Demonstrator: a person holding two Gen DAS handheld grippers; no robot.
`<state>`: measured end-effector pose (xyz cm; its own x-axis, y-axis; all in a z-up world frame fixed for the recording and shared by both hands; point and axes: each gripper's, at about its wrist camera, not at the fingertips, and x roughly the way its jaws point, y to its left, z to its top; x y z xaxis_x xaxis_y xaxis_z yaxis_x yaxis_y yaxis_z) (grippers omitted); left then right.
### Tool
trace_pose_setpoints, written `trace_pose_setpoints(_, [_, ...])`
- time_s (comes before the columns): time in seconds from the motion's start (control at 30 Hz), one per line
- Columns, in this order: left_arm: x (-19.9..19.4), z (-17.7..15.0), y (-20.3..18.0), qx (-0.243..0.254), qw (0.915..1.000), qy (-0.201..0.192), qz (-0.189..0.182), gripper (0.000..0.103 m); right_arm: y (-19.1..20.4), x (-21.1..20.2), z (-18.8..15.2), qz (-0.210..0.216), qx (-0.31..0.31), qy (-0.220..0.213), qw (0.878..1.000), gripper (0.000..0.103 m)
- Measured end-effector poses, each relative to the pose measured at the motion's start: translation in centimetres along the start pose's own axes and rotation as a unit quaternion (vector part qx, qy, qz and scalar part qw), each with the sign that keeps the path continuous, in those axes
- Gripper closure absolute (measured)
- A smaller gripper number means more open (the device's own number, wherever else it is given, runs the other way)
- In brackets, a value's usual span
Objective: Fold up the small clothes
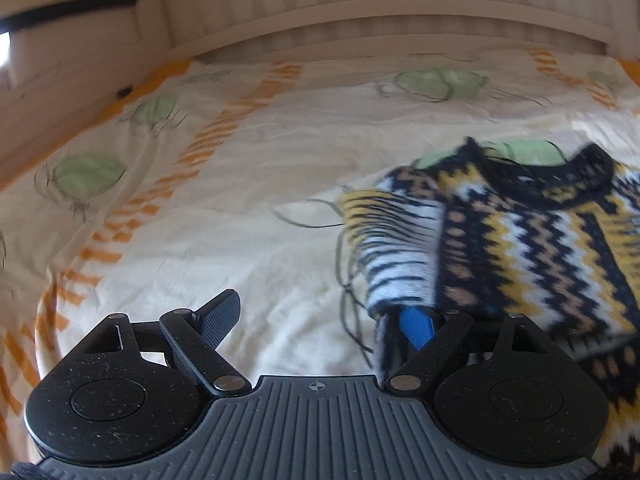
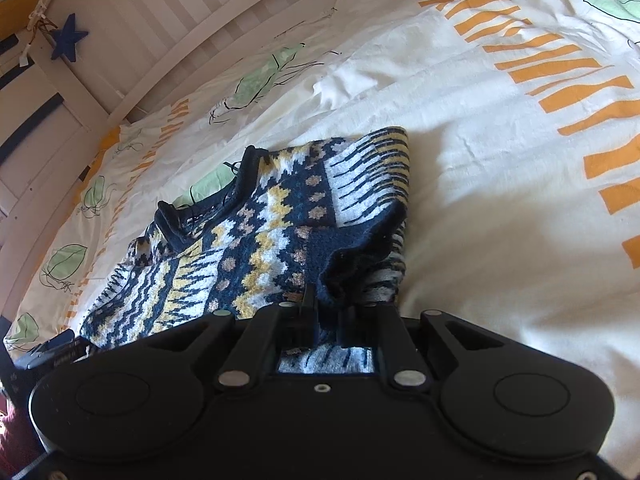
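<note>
A small knitted sweater (image 2: 256,240), patterned in navy, white, mustard and tan zigzags with a dark ribbed collar, lies on the bed's cream duvet cover (image 2: 500,160) printed with orange stripes and green leaves, its collar toward the white slatted bed frame (image 2: 160,20); one sleeve is doubled over the body. The right gripper (image 2: 326,312) has its jaws nearly closed, pinching a bunched dark fold of the knit at the near edge by that sleeve; the left gripper (image 1: 320,320) has its jaws spread wide, one finger bare over the duvet, the other, blue-tipped, tucked under the edge of the striped sleeve, so nothing is pressed between them.

The knit looks light, thick and floppy; it should sag and stretch when lifted, and it will likely grip the duvet rather than slide. Best hold is probably a hem, cuff or shoulder seam, where layers are firmer; a pinch on one loose layer may pull the fold askew.
</note>
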<state>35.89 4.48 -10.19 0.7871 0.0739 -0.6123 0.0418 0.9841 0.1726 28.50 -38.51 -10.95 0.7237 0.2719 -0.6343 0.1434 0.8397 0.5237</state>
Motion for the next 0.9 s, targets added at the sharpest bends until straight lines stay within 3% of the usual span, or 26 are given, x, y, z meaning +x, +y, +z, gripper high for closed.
trace_pose_setpoints(0.1, [1.9,-1.0,2.4,-0.075,0.9956,0.048,-0.03,0.016,0.0,-0.1,0.0,0.001,0.001,-0.001,1.0,0.085])
trace_pose_setpoints(0.27, [0.9,-2.3,3.3,-0.082,0.9953,0.031,-0.042,0.016,-0.1,-0.6,0.1,0.003,0.0,-0.004,1.0,0.082])
trace_pose_setpoints(0.4, [0.6,-2.5,4.8,-0.113,0.9918,0.035,-0.048,0.017,0.0,-1.4,0.0,0.006,-0.008,-0.013,1.0,0.062])
trace_pose_setpoints(0.47, [0.6,-2.7,5.4,-0.119,0.9921,0.04,-0.002,0.023,0.2,-1.9,-0.1,0.012,-0.014,-0.017,1.0,0.048])
trace_pose_setpoints(0.53, [0.3,-3.1,7.1,-0.144,0.9887,0.039,0.003,0.024,0.6,-2.4,-0.2,0.015,-0.023,-0.024,0.999,0.029])
trace_pose_setpoints(0.57, [-0.1,-3.0,7.6,-0.148,0.9881,0.041,0.014,0.024,0.8,-2.7,-0.3,0.011,-0.03,-0.03,0.999,0.024])
trace_pose_setpoints(0.67, [-1.6,-2.6,8.5,-0.137,0.9887,0.042,0.044,0.025,1.7,-3.8,-0.7,-0.017,-0.055,-0.059,0.997,0.017])
trace_pose_setpoints(0.77, [-3.6,-1.6,8.1,-0.129,0.9908,0.017,0.039,0.025,3.2,-4.5,-1.1,-0.039,-0.098,-0.085,0.991,0.007])
trace_pose_setpoints(0.9, [-5.3,1.2,4.3,-0.069,0.997,-0.029,0.018,0.025,5.3,-3.8,-1.6,-0.045,-0.145,-0.082,0.985,0.006])
